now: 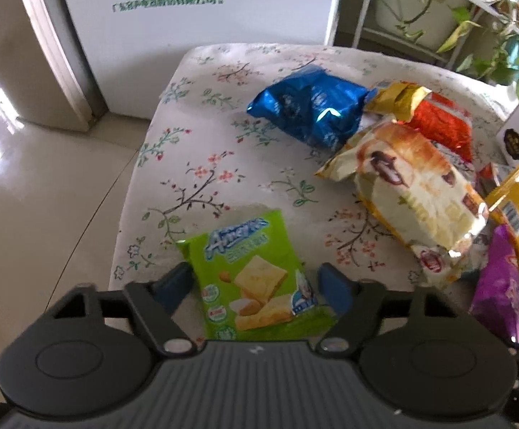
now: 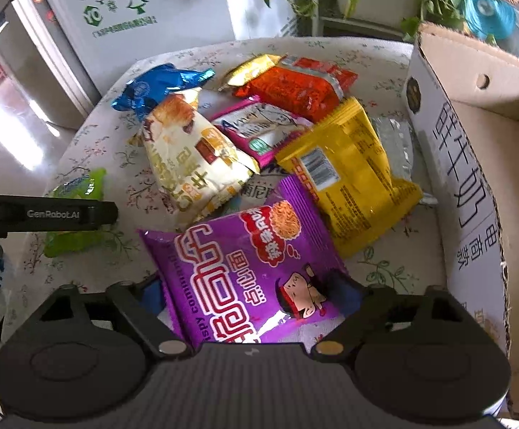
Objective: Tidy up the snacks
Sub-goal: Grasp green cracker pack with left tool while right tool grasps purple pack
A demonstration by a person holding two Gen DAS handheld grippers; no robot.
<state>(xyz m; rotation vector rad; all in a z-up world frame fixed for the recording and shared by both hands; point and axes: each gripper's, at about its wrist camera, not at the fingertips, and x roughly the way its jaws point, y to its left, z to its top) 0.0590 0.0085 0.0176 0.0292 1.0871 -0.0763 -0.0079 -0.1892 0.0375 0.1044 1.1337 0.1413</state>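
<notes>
My left gripper (image 1: 255, 287) is open with its jaws either side of a green snack pack (image 1: 255, 275) lying on the floral tablecloth (image 1: 202, 114). My right gripper (image 2: 255, 293) is open around a purple noodle snack pack (image 2: 252, 271). A pile of snacks lies beyond: a blue pack (image 2: 152, 89), a white and gold bread pack (image 2: 191, 157), a red pack (image 2: 295, 85), a pink pack (image 2: 263, 128) and a yellow pack (image 2: 348, 175). The green pack also shows at the left of the right wrist view (image 2: 73, 211), partly behind the left gripper's body (image 2: 44, 214).
An open cardboard box (image 2: 474, 164) stands on the table at the right. A white appliance (image 1: 195, 18) stands behind the table, with potted plants (image 1: 474, 18) on a rack at the back right. The table edge drops to a tiled floor (image 1: 44, 178) on the left.
</notes>
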